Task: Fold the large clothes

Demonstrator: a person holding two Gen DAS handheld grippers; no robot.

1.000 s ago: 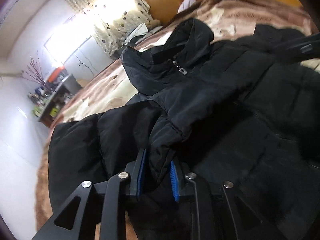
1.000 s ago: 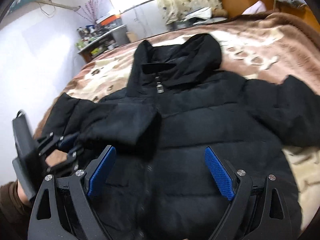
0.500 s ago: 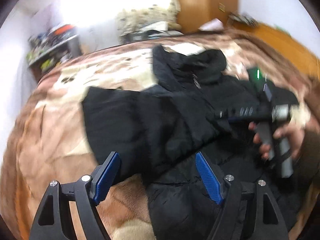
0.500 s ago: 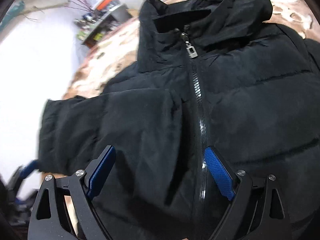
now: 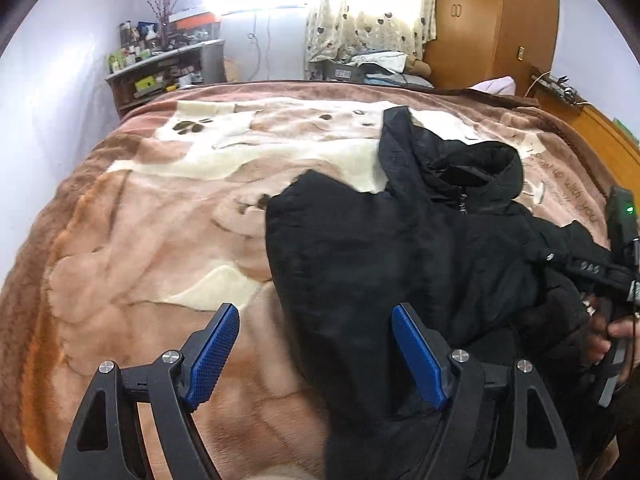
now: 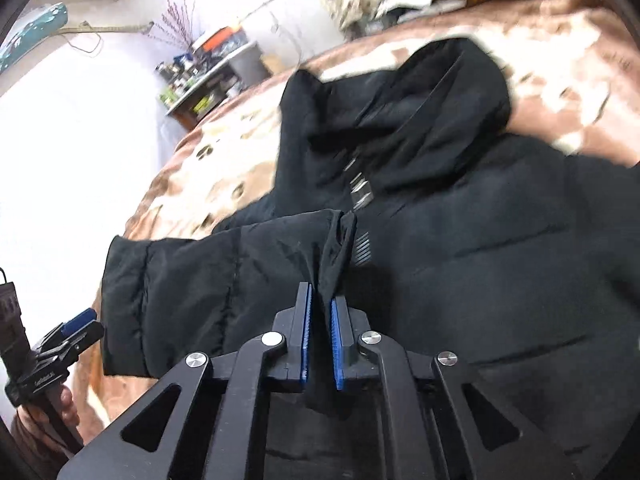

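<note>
On a plush brown-and-cream bed blanket (image 5: 160,248), a black quilted hooded puffer jacket (image 5: 400,240) lies front up, its hood toward the far curtained window (image 5: 360,20) and its zip pull (image 6: 360,196) at the collar. One padded sleeve (image 6: 200,280) lies folded across the jacket's chest, and the right gripper (image 6: 319,320) has just clamped its blue pads on a pinch of cloth at that sleeve's end, beside the zip, likely to draw the fold tighter over the jacket's front. The left gripper (image 5: 316,340) stands with jaws wide and nothing between them, over the jacket's near edge where it meets the blanket, apparently freed for the next hold. A cluttered shelf (image 5: 160,68) sits beyond the jacket's hood.
</note>
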